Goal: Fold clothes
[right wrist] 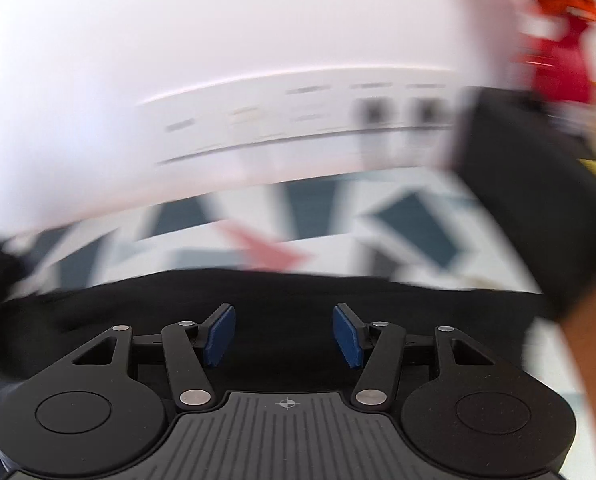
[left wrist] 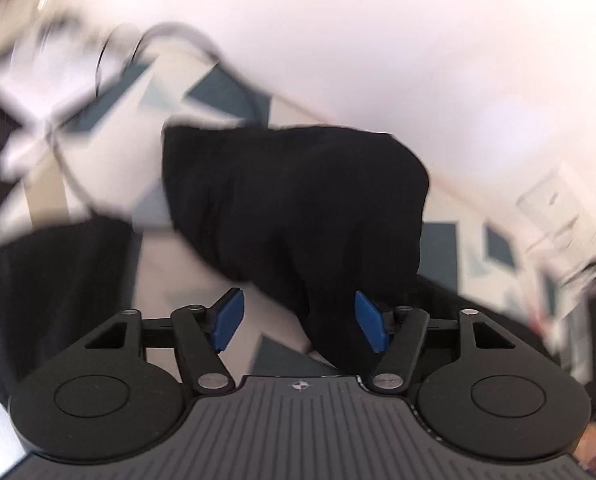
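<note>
Left wrist view gives me the left gripper released, blue pads spread apart. A black garment drapes down just beside the right-hand pad; I cannot tell whether it touches. Beyond it lies a rug with grey and blue shapes. On the right wrist view, my right gripper also stands released above black cloth, blurred patterned rug beyond.
</note>
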`<action>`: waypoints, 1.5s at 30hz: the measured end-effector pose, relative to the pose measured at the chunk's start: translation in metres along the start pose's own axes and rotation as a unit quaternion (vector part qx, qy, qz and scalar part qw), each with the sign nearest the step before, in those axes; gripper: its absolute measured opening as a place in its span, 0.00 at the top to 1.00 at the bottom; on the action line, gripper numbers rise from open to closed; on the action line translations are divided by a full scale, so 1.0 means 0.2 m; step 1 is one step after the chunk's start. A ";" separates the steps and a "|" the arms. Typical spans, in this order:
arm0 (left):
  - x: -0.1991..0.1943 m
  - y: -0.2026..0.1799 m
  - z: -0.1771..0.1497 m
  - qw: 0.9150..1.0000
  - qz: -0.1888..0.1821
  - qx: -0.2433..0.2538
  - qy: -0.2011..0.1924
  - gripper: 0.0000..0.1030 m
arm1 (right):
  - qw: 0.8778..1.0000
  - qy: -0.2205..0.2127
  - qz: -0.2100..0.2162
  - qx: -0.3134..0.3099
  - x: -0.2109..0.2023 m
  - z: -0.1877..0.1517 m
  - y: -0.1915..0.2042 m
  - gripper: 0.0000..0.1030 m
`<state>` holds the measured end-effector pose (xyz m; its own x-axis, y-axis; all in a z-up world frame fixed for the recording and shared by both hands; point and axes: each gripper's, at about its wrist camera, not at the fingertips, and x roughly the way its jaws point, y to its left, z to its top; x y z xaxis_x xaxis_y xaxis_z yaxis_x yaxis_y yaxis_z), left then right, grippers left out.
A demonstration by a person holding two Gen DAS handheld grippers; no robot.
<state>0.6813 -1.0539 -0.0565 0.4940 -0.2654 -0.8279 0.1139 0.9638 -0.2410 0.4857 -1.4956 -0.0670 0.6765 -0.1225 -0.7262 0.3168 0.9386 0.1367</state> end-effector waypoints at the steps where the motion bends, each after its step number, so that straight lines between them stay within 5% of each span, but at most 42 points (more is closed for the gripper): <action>1: 0.00 -0.08 0.03 0.999 0.023 0.035 -0.011 0.34 | 0.999 0.010 0.020 -0.025 0.05 0.00 0.11 0.38; 5: 0.06 -0.35 0.15 0.989 0.069 0.129 -0.036 0.18 | 0.989 0.001 0.087 -0.116 0.19 -0.05 0.53 0.27; 9: 0.23 -0.53 0.22 0.973 0.122 0.194 -0.036 0.17 | 0.983 0.019 0.101 -0.149 0.31 -0.06 0.78 0.26; 10: 0.28 -0.56 0.22 0.968 0.137 0.208 -0.035 0.19 | 0.982 0.022 0.106 -0.155 0.33 -0.07 0.80 0.27; 11: 0.31 -0.56 0.23 0.966 0.145 0.211 -0.035 0.37 | 0.980 0.024 0.112 -0.160 0.34 -0.08 0.82 0.36; 12: 0.33 -0.55 0.24 0.967 0.156 0.199 -0.033 0.71 | 0.979 0.026 0.117 -0.166 0.35 -0.09 0.84 0.61; 14: 0.30 -0.45 0.28 0.981 0.140 0.131 -0.028 0.81 | 0.980 0.022 0.144 -0.137 0.32 -0.09 0.79 0.89; 15: 0.25 -0.37 0.31 0.990 0.109 0.085 -0.032 0.82 | 0.980 0.019 0.158 -0.119 0.30 -0.08 0.75 0.89; 17: 0.11 -0.24 0.33 0.995 0.081 0.026 -0.056 0.83 | 0.977 0.011 0.190 -0.093 0.25 -0.07 0.68 0.90; 20: -0.13 -0.01 0.28 0.994 0.040 -0.068 -0.071 0.83 | 0.965 -0.007 0.248 -0.085 0.16 -0.07 0.57 0.91; 22: -0.19 0.16 0.16 0.990 0.025 -0.134 -0.039 0.82 | 0.953 -0.009 0.289 -0.092 0.09 -0.08 0.51 0.91; 23: -0.20 0.24 0.09 0.986 0.022 -0.163 -0.017 0.80 | 0.946 0.002 0.307 -0.108 0.07 -0.10 0.50 0.91; 27: -0.13 0.46 -0.16 0.973 0.104 -0.189 0.079 0.74 | 0.929 0.060 0.310 -0.193 0.04 -0.22 0.58 0.91; 30: -0.19 0.53 -0.24 0.967 0.112 -0.215 0.073 0.52 | 0.923 0.096 0.297 -0.223 0.06 -0.29 0.62 0.91; 32: -0.24 0.50 -0.21 0.969 0.129 -0.201 0.054 0.47 | 0.922 0.104 0.295 -0.229 0.05 -0.31 0.63 0.91; 36: -0.26 0.34 -0.12 0.981 0.161 -0.110 0.022 0.24 | 0.923 0.109 0.293 -0.224 0.04 -0.33 0.63 0.90; 40: -0.03 0.17 -0.13 0.988 0.129 -0.002 0.087 0.18 | 0.928 0.109 0.283 -0.216 0.04 -0.35 0.63 0.86; 41: 0.01 0.15 -0.15 0.986 0.142 0.004 0.091 0.25 | 0.932 0.109 0.276 -0.211 0.03 -0.35 0.62 0.82; 43: 0.03 0.15 -0.16 0.987 0.143 -0.015 0.079 0.65 | 0.939 0.107 0.257 -0.203 0.01 -0.34 0.61 0.72; 45: 0.04 0.14 -0.14 0.987 0.147 -0.007 0.062 0.82 | 0.946 0.096 0.242 -0.196 -0.04 -0.32 0.57 0.66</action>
<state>0.6641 -1.0304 -0.0843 0.3943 0.0240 -0.9187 -0.0310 0.9994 0.0128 0.4739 -1.3675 -0.0880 0.5342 0.3768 -0.7567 -0.2943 0.9221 0.2514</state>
